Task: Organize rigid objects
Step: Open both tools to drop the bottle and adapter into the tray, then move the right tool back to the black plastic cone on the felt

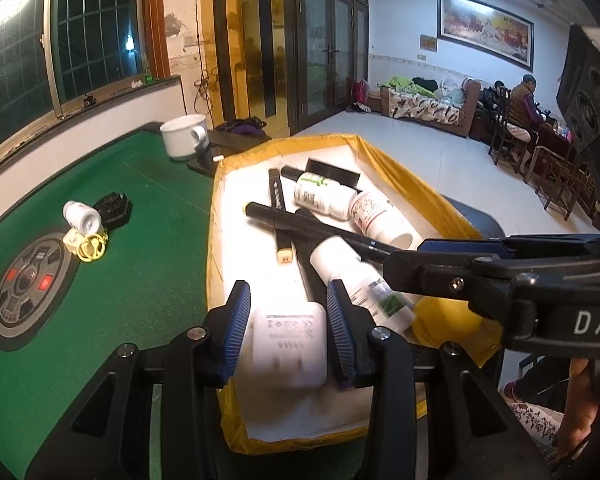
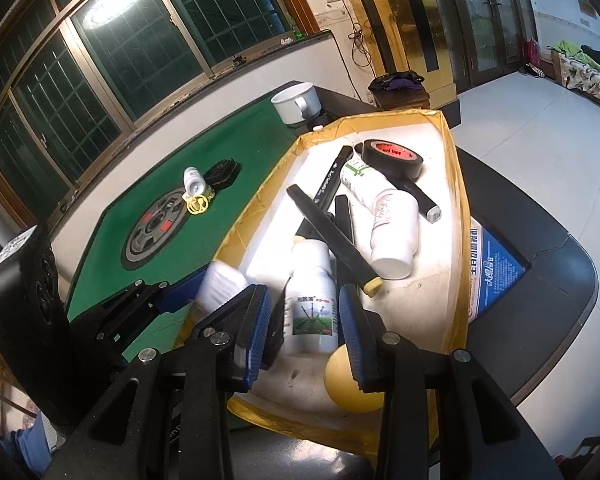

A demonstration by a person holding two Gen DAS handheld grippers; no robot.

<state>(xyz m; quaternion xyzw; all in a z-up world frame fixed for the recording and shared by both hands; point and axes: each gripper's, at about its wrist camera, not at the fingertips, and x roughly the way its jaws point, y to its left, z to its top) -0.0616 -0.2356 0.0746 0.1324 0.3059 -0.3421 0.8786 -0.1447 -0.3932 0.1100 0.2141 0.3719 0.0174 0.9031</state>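
At six o'clock in the left wrist view: left gripper (image 1: 287, 336), pads pinching a white plug adapter (image 1: 289, 346) by its two flat sides, held over the near end of the yellow-edged tray (image 1: 412, 188).

Tray contents, from the right wrist view: green-label bottle (image 2: 312, 304) between the spread fingers of the right gripper (image 2: 305, 332), with clearance at both pads as far as can be judged; yellow ball (image 2: 350, 384) just beside it at five o'clock; red-print bottle (image 2: 392, 232); black tape roll (image 2: 392, 158) at twelve o'clock; several black markers (image 2: 332, 236) crossed in the middle.

Outside the tray, on the green tabletop (image 1: 148, 248): small white bottle (image 1: 82, 216), yellow keyring (image 1: 92, 246), white cup (image 1: 184, 136).

Handling note, as a judgement: lower the adapter onto the bare white floor at the tray's near left, clear of markers and bottle; spread the pads only once it rests flat. Keep the two grippers apart, since they stand close.
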